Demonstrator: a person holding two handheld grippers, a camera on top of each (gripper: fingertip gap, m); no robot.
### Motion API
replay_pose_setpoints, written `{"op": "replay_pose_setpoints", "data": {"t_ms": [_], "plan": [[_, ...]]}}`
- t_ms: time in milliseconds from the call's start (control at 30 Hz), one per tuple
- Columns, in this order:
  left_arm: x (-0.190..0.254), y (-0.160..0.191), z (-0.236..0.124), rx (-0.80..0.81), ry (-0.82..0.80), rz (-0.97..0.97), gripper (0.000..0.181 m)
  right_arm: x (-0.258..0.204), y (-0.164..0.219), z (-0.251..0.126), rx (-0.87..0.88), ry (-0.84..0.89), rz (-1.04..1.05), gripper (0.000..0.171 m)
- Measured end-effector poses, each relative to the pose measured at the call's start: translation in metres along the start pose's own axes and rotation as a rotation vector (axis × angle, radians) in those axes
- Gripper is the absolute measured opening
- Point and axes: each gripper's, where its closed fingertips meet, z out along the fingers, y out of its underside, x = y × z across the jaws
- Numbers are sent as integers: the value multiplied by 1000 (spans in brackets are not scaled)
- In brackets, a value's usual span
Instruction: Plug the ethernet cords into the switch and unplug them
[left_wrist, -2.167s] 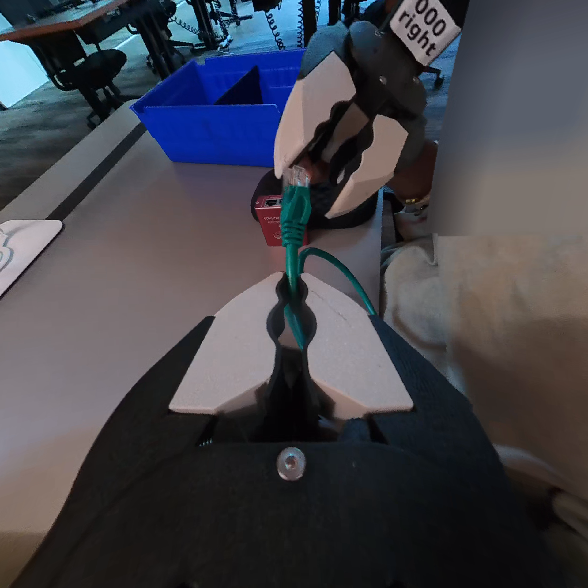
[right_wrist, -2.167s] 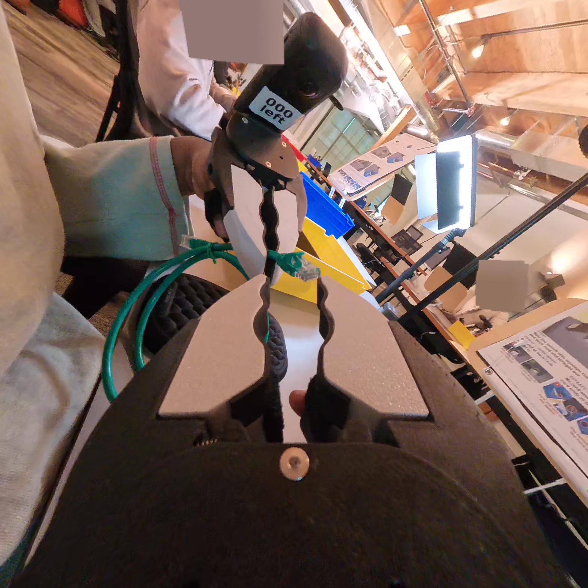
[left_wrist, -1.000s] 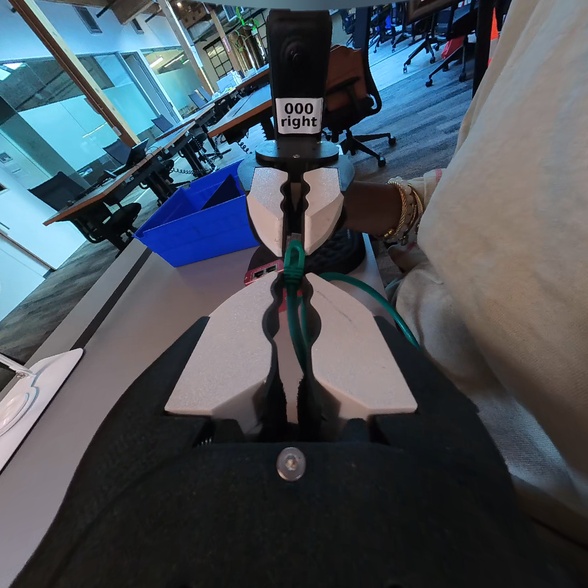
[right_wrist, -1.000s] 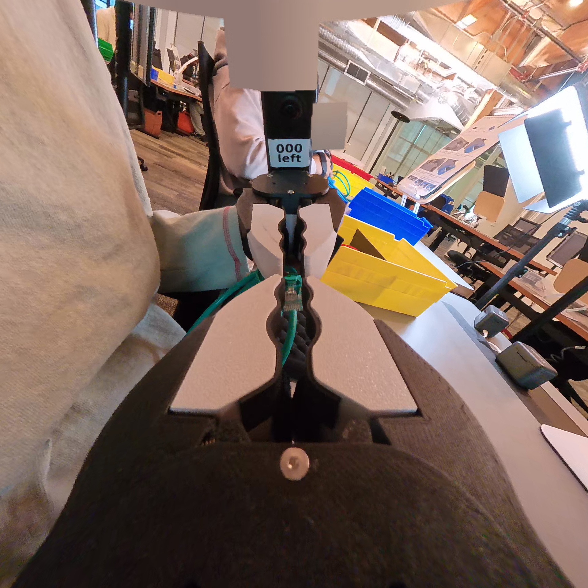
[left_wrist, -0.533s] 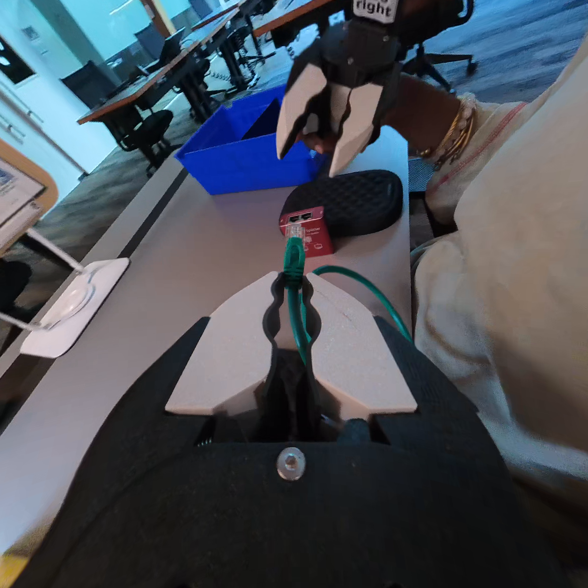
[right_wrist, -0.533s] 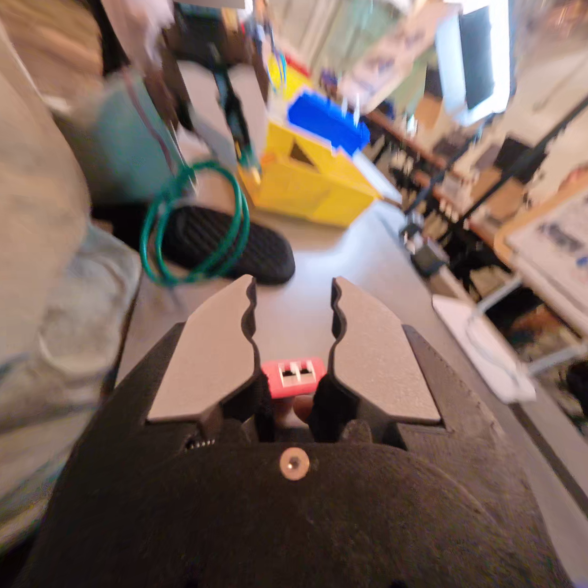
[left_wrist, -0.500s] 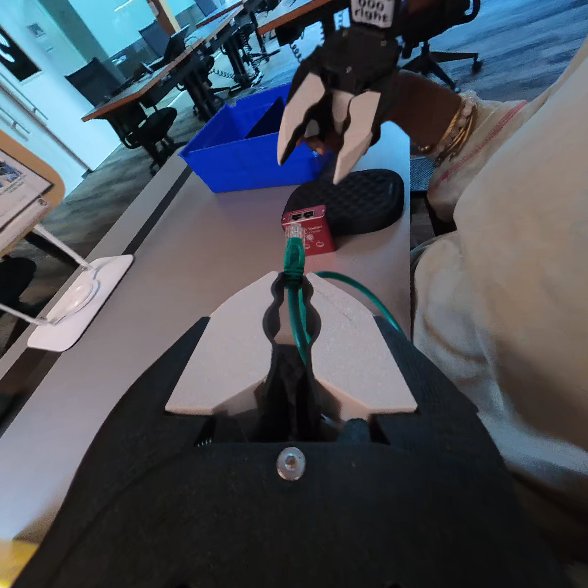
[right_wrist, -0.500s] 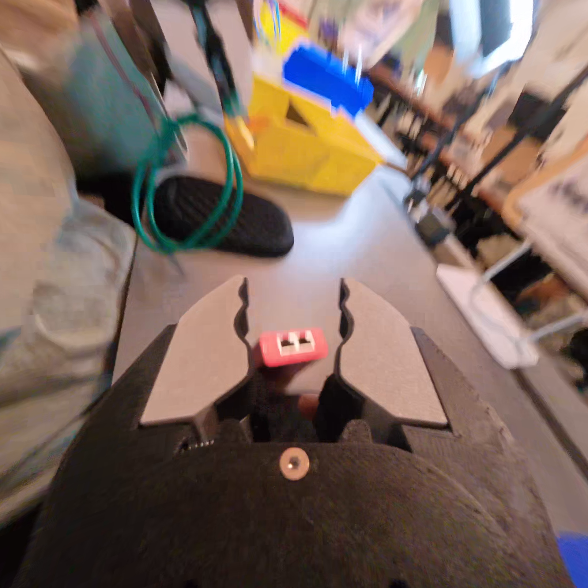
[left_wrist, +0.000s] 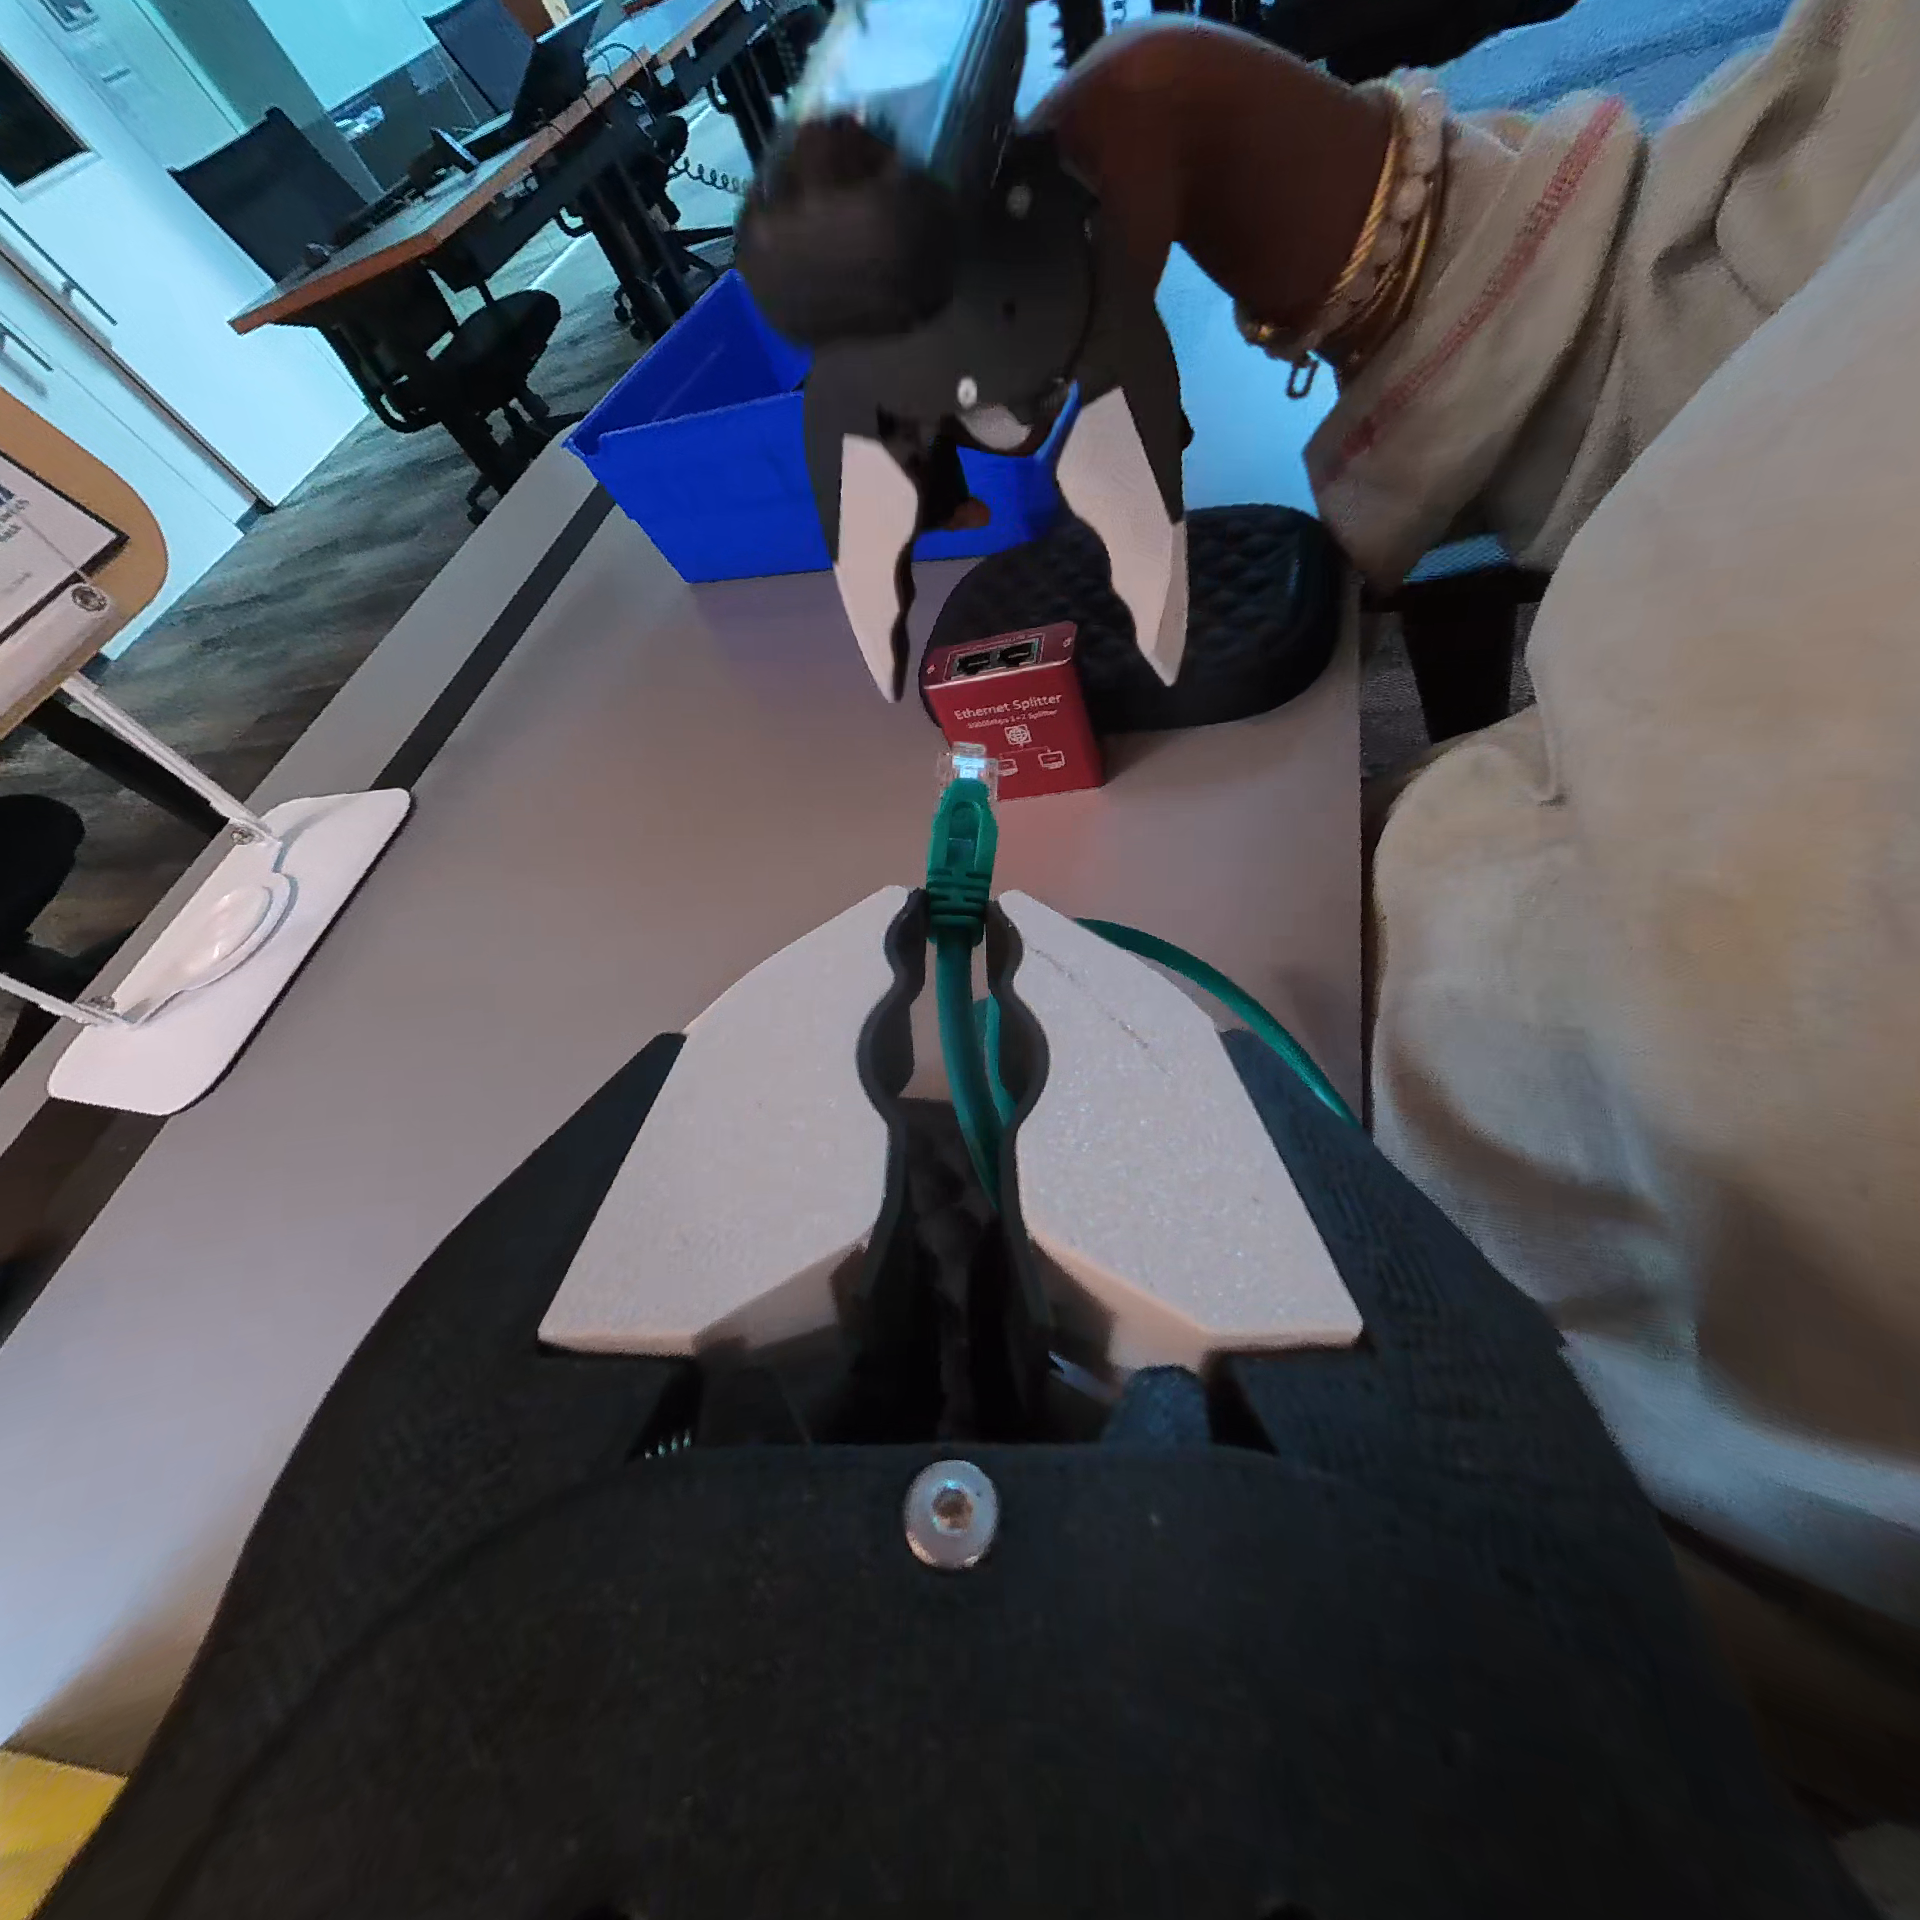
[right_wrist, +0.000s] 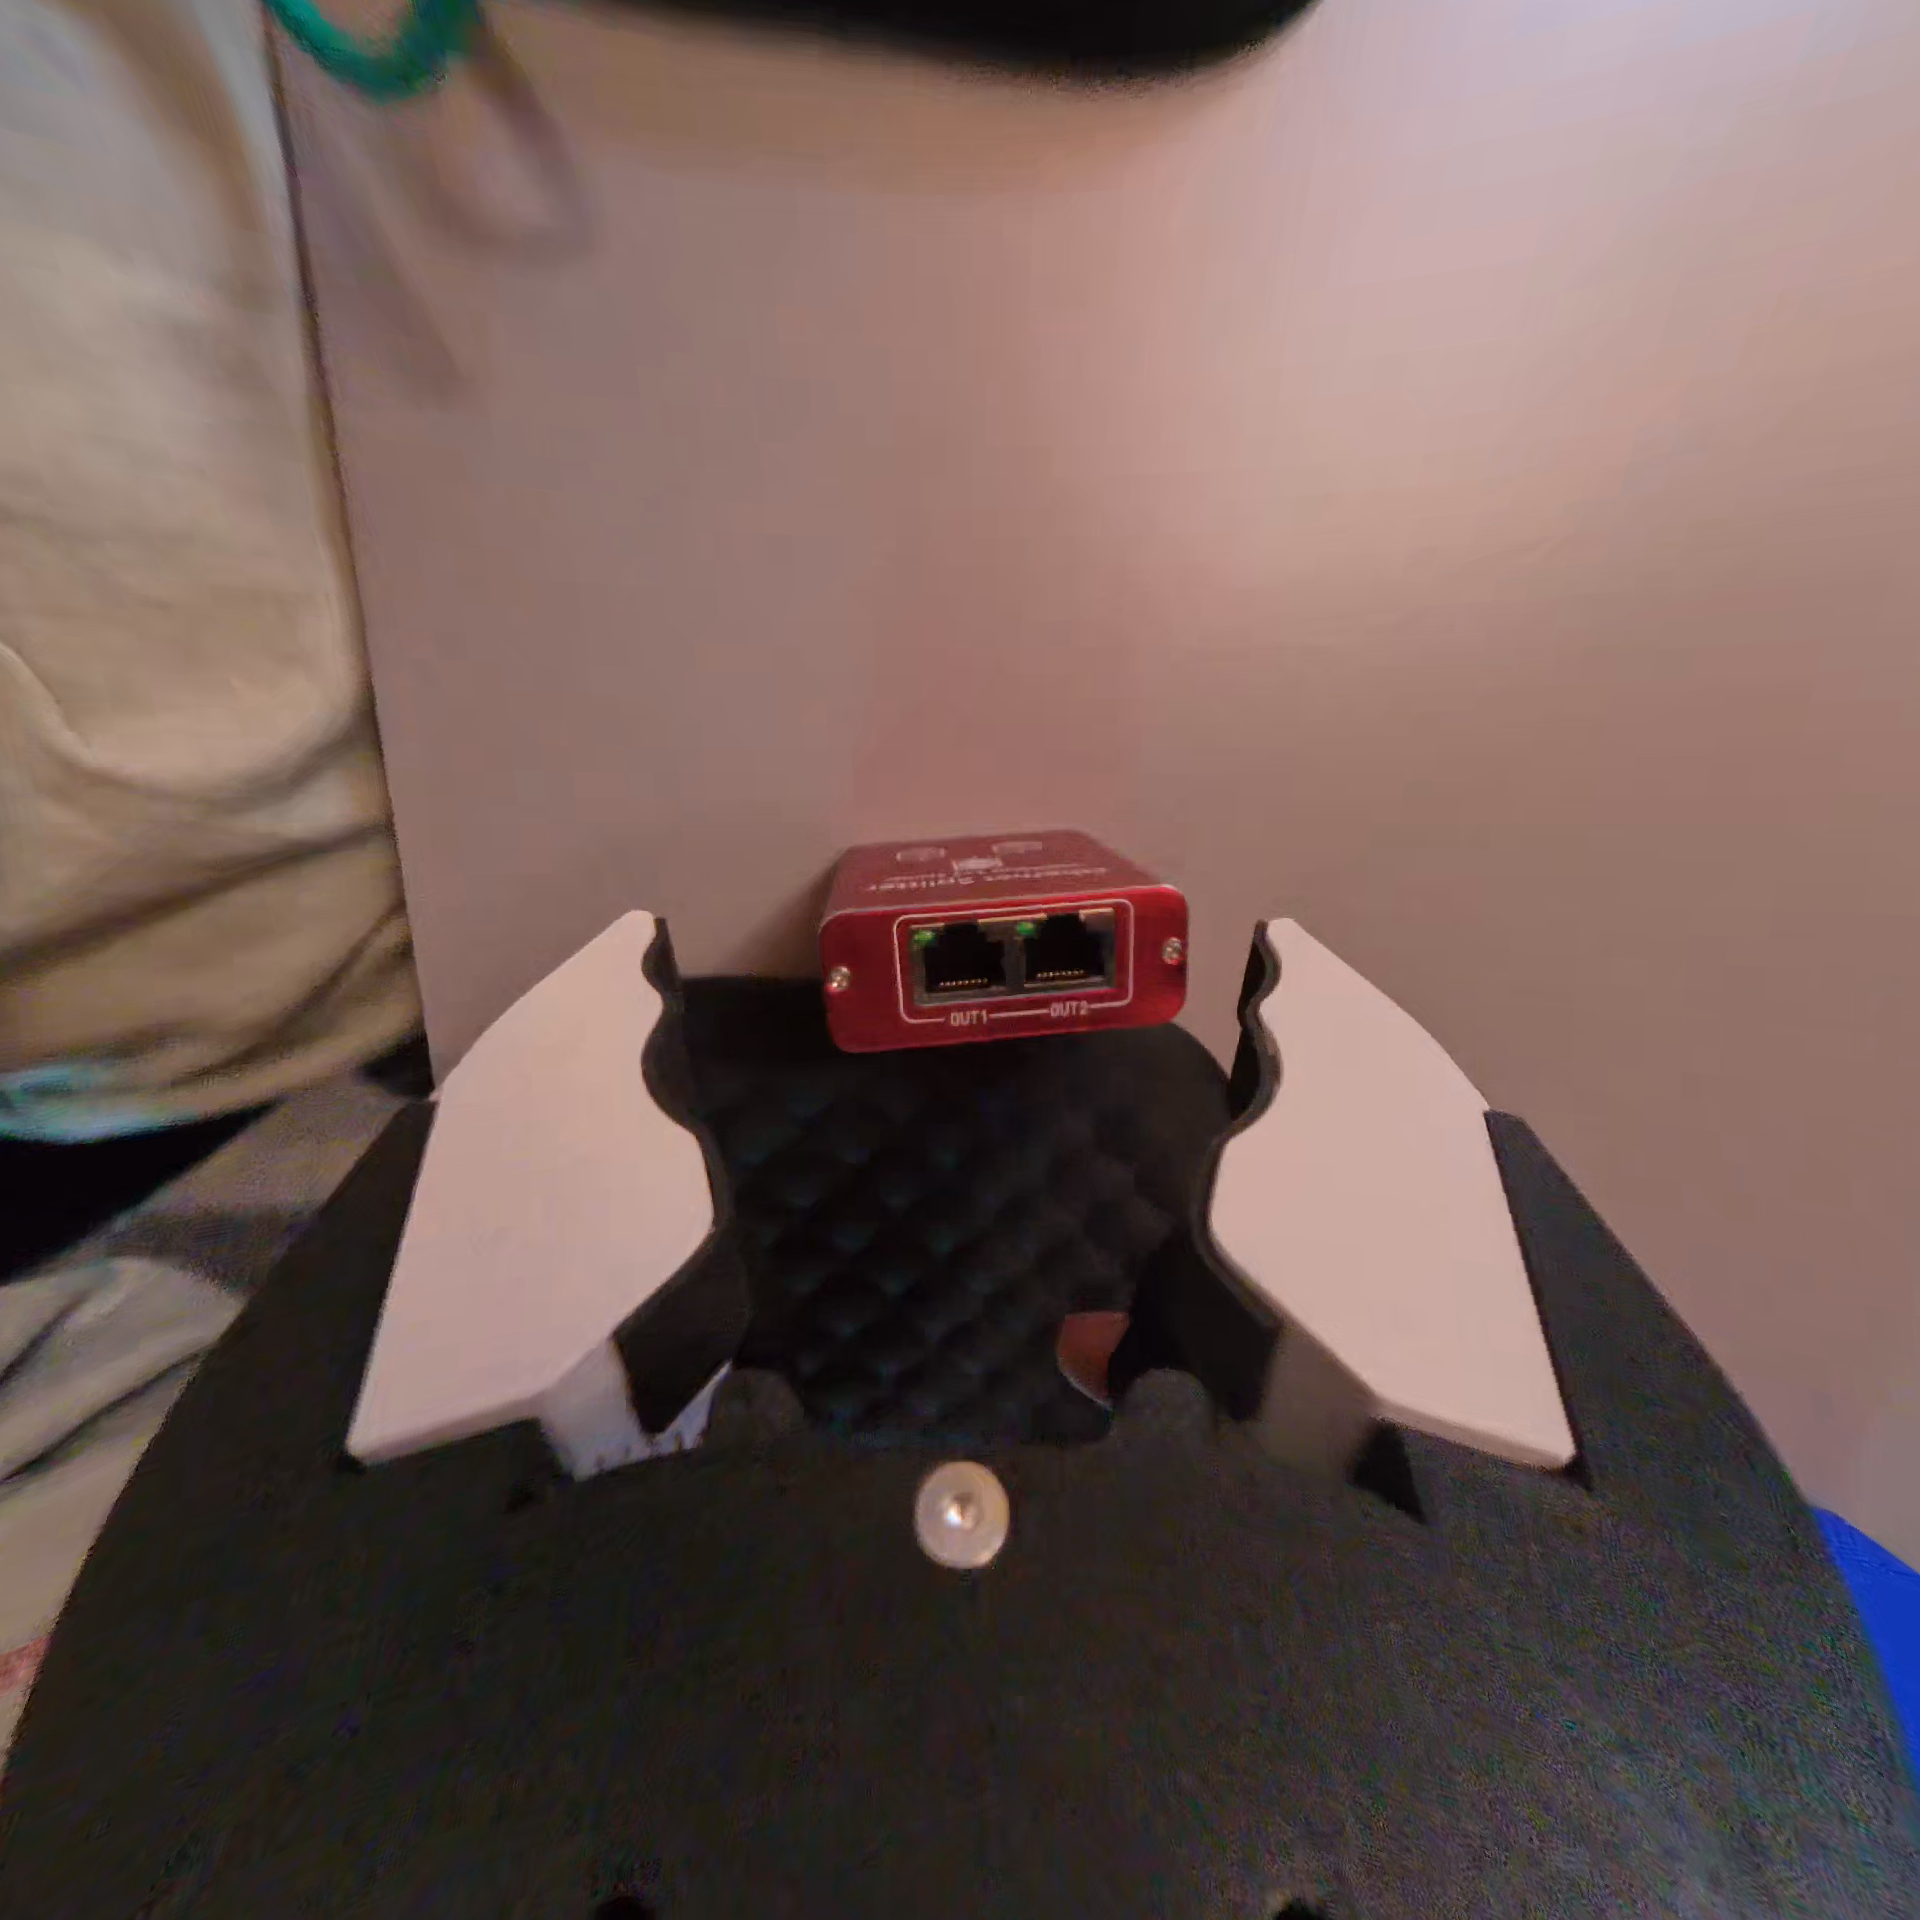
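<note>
While the left tool (left_wrist: 961, 914) stays clenched on the green cord (left_wrist: 961, 997), its clear plug (left_wrist: 964, 769) points at the red switch (left_wrist: 1013, 717), just short of it. The switch lies on the grey bench (left_wrist: 623, 831) near the person's edge, against a black pad (left_wrist: 1247, 623). The right tool (right_wrist: 956, 987), fingers spread wide, hangs above it, gripping nothing.

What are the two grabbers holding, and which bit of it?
The left gripper pinches the green cord just behind its plug, which sticks out in front. The right gripper holds nothing; its jaws are wide open above the red switch.
</note>
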Motion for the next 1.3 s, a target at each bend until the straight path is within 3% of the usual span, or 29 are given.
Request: {"op": "replay_pose_setpoints", "data": {"t_ms": [100,333,667,800,1000,1200,1300], "plan": [[0,1,-2,3,-1,0,11,2,11,16,-140,-57,-7,104],[-2,5,-4,20,-4,-10,11,3,20,36,-254,-88,2,99],[-3,10,2,2,4,-31,11,3,12,36,-103,-66,-16,97],[-1,13,11,-5,30,-58,11,5,-8,23,213,-57,-13,95],[3,19,35,-18,87,-140,11,-15,-78,-82,1151,-61,-59,92],[8,-5,56,81,99,-195,11,-37,-96,-115,1541,-157,-33,91],[15,-12,61,87,121,-200,11,-32,-91,-123,1637,-158,9,90]]}}
